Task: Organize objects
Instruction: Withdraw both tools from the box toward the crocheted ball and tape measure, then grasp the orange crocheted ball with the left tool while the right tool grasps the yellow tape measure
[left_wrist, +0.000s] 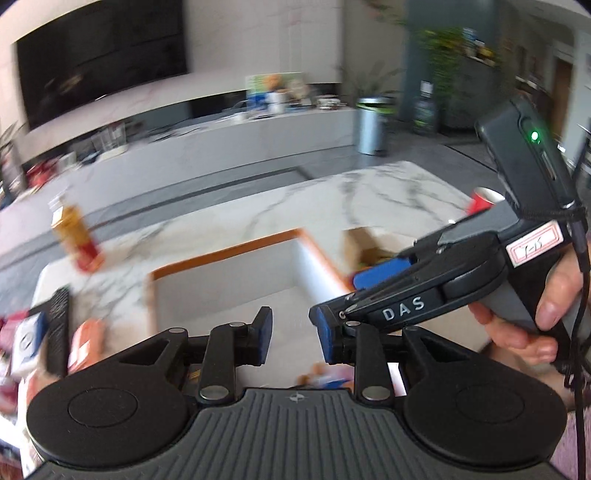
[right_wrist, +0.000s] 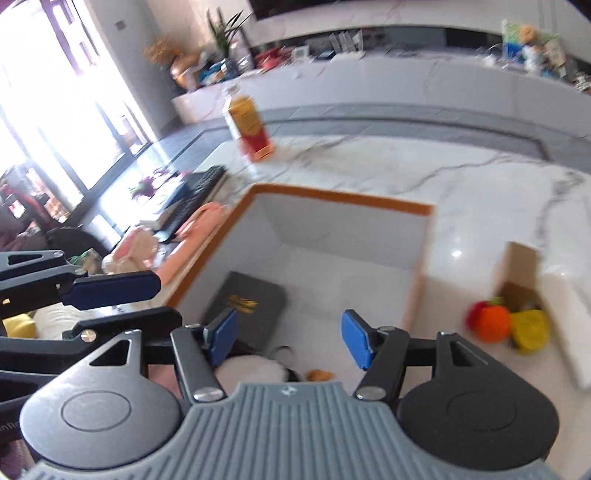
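Glossy stone, matt plastic

The counter (right_wrist: 388, 166) is polished white marble with grey veins, catching a highlight; the white box (right_wrist: 347, 236) looks matt with a wood-toned rim. At 6 o'clock the right claw (right_wrist: 290, 341) shows matt black plastic, ribbed grey housing and smooth blue pads (right_wrist: 355, 338); the dark booklet (right_wrist: 247, 310) is matt with gilt print.

Motion smears the bottle (left_wrist: 75, 236) at my left view's left edge so I can't read its label, my right gripper's body hides part of the small carton (left_wrist: 373, 251), and the plush (right_wrist: 255, 371) sits half behind my fingers.
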